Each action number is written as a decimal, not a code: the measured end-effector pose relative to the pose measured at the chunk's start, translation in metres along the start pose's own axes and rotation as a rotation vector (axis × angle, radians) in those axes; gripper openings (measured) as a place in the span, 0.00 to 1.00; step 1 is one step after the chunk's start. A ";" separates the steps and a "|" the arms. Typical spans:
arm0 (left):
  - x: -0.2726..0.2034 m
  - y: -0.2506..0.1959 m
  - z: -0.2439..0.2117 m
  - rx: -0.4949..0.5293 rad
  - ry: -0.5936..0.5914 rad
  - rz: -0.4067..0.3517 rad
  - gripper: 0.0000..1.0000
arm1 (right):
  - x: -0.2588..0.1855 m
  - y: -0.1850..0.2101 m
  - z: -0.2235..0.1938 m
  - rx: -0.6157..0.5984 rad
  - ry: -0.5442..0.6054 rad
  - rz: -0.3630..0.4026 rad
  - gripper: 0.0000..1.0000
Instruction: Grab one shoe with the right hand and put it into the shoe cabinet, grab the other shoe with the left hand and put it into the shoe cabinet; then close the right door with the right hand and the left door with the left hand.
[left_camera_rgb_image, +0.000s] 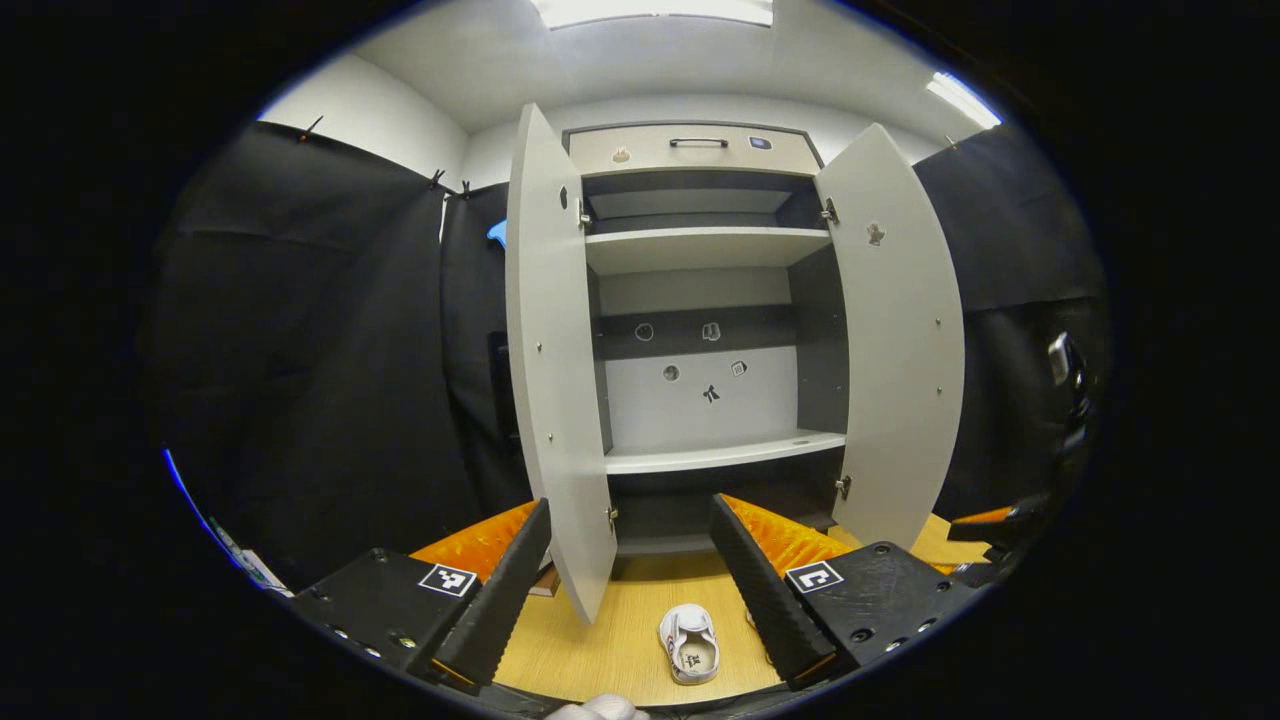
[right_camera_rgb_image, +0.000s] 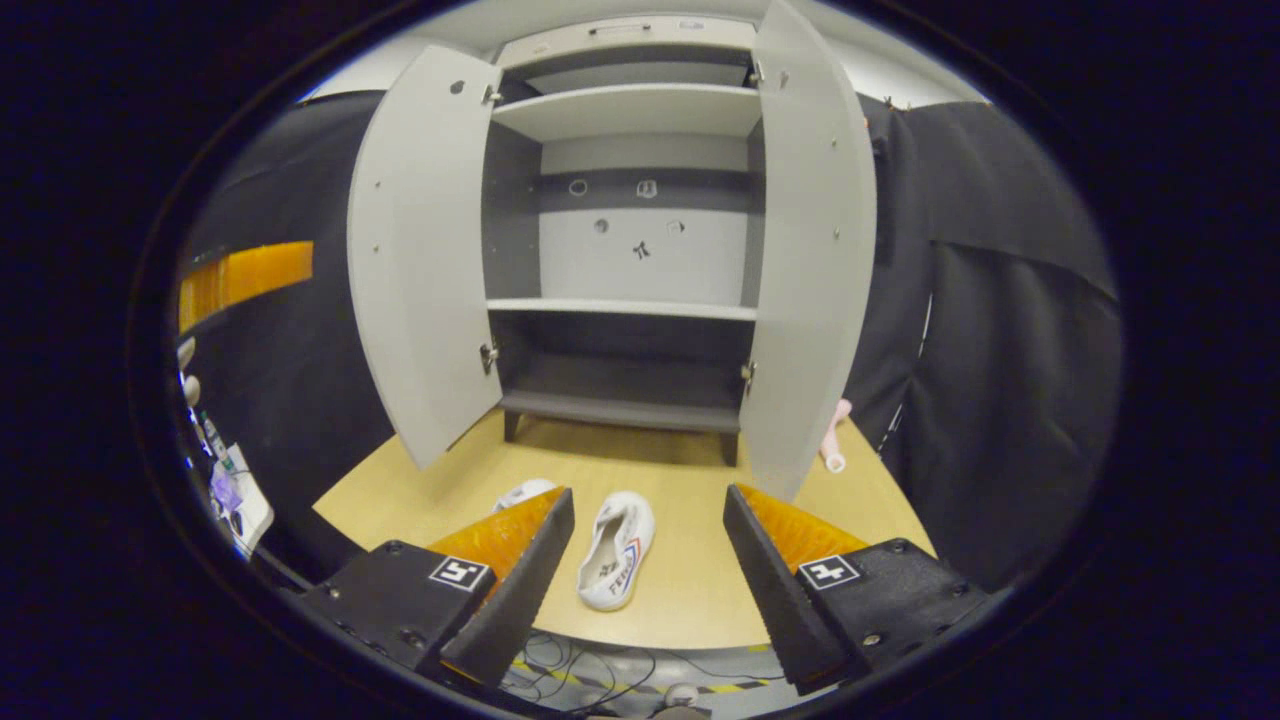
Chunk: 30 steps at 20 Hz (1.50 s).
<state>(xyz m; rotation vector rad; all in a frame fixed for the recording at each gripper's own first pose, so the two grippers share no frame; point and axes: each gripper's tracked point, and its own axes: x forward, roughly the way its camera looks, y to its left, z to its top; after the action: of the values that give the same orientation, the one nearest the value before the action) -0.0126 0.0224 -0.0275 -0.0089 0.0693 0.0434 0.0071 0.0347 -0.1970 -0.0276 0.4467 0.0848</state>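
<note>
Right gripper view looks down over a pale wooden counter (right_camera_rgb_image: 680, 600) toward the shoe cabinet (right_camera_rgb_image: 625, 260), whose two doors stand wide open on bare shelves. The right claw (right_camera_rgb_image: 650, 560) is spread wide with nothing between its fingers, poised above a white shoe (right_camera_rgb_image: 615, 550) that lies on the counter with its opening facing up, near the front edge. A second white shoe (right_camera_rgb_image: 522, 492) peeks out just beside it, partly hidden behind the claw's left finger.

Left gripper view, from farther to the left, has the left claw (left_camera_rgb_image: 630, 570) likewise spread and empty, a white shoe (left_camera_rgb_image: 690, 643) lying on the counter between and below its fingers, with the cabinet's left door (left_camera_rgb_image: 555, 380) jutting forward close in front and the right door (left_camera_rgb_image: 895, 340) swung out beyond.

Both shoes are on the counter and both doors are open, so the job appears to stand at its first step: the right-hand pickup. That move calls for lowering the right claw over the nearer shoe, lining the fingers across its narrow sides, and pinching it firmly before carrying it between the doors to a shelf. The neighbouring shoe sits close enough that a finger could nudge it on the way down.
</note>
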 end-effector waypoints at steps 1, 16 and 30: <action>-0.001 0.004 -0.003 0.004 0.009 0.011 0.96 | 0.013 0.005 -0.018 -0.003 0.035 0.014 0.96; -0.004 0.042 -0.032 0.043 0.098 0.120 0.96 | 0.198 0.066 -0.147 0.084 0.340 0.039 0.81; 0.012 0.040 -0.031 0.047 0.122 0.158 0.96 | 0.278 0.055 -0.158 0.123 0.354 0.026 0.10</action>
<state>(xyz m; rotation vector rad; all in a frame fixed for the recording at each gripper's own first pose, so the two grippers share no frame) -0.0049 0.0621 -0.0600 0.0414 0.1934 0.1990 0.1843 0.1032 -0.4600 0.0856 0.8051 0.0781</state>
